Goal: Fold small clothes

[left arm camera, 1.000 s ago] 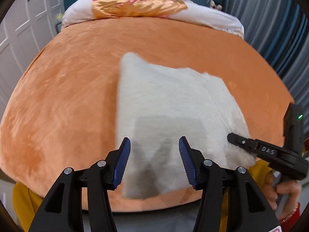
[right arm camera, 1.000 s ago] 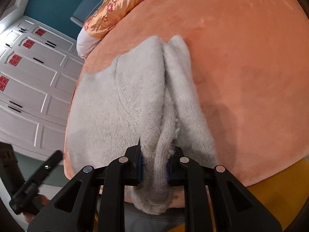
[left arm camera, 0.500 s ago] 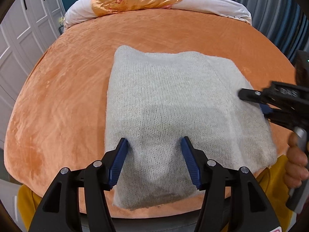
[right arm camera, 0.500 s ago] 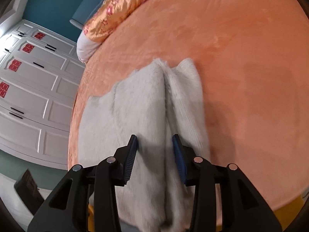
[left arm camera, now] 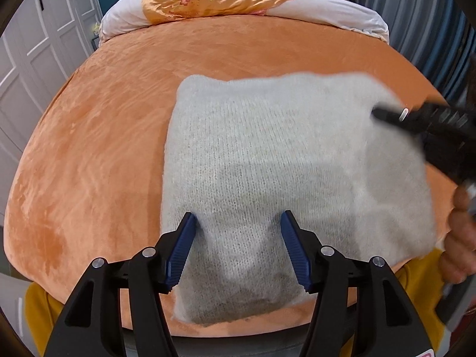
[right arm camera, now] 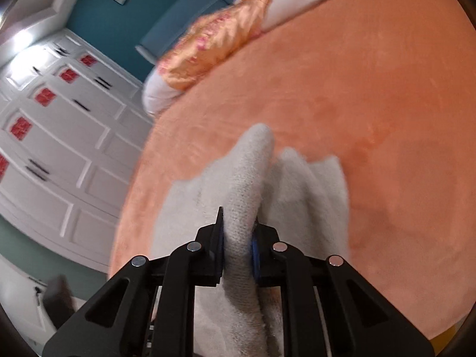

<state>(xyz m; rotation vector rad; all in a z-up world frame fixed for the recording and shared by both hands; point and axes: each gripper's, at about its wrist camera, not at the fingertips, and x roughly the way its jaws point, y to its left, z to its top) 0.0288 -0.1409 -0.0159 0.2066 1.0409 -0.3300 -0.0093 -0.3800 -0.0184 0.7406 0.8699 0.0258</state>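
A light grey knitted sweater (left arm camera: pixel 267 163) lies folded into a rough rectangle on the orange bed cover (left arm camera: pixel 98 148), near the bed's front edge. My left gripper (left arm camera: pixel 238 247) is open and empty, its blue pads spread just above the sweater's near part. My right gripper (right arm camera: pixel 237 239) is shut on a raised ridge of the sweater (right arm camera: pixel 247 178) along its right side. The right gripper also shows in the left wrist view (left arm camera: pixel 416 119), blurred, over the sweater's right edge.
An orange satin pillow (left arm camera: pixel 208 0) and a white quilt (left arm camera: pixel 342 9) lie at the bed's head. White wardrobe doors (right arm camera: pixel 59 148) stand to the left. Blue-grey curtains (left arm camera: pixel 446 44) hang at the right. The bed's front edge (left arm camera: pixel 238 330) is just below the grippers.
My right gripper opened and let go of the sweater's right fold, then shut again on a ridge of it. The left gripper stayed open and settled low over the sweater.
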